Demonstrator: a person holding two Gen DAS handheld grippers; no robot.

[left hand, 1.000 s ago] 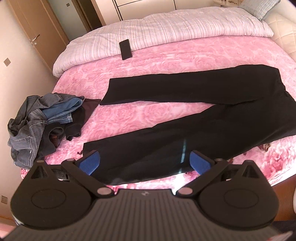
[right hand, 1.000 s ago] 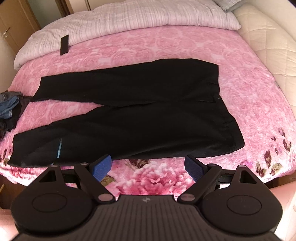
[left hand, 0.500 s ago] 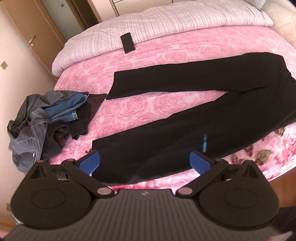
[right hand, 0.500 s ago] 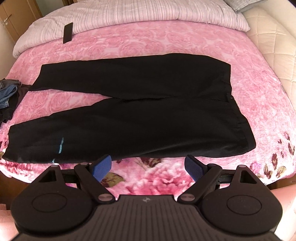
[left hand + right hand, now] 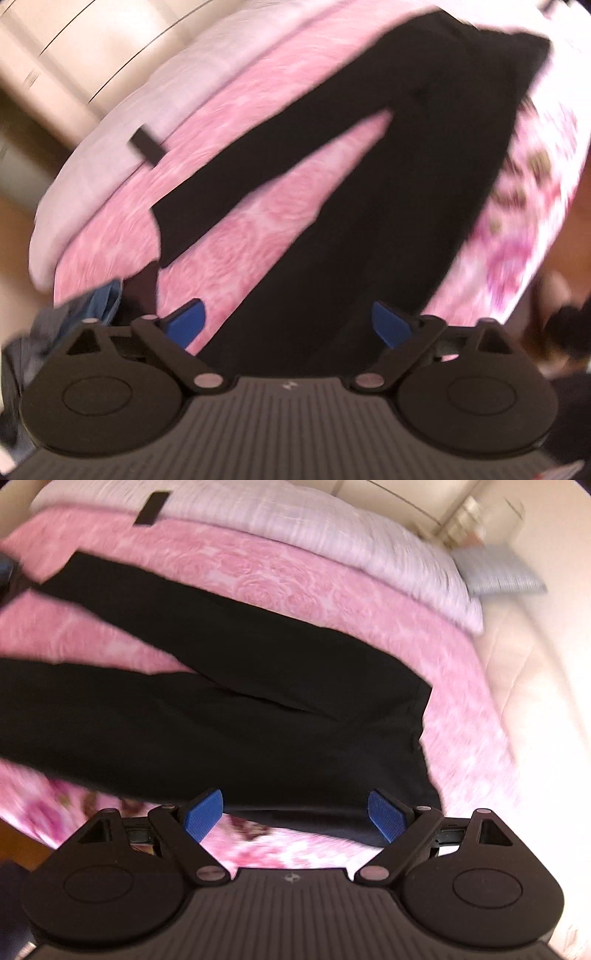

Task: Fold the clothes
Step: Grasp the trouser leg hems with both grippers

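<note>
Right wrist: black trousers (image 5: 229, 716) flat; jaws spread, empty.

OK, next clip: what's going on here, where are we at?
A person holds a gripper in each hand over a bed with a pink floral blanket. Black trousers lie spread flat on it, legs apart, not yet folded. The left gripper is open near the leg end, the right gripper open at the near edge by the waist; neither holds cloth. Both views are motion-blurred. A pile of jeans sits at the bed's edge, and a dark flat object lies on the pale duvet.
</note>
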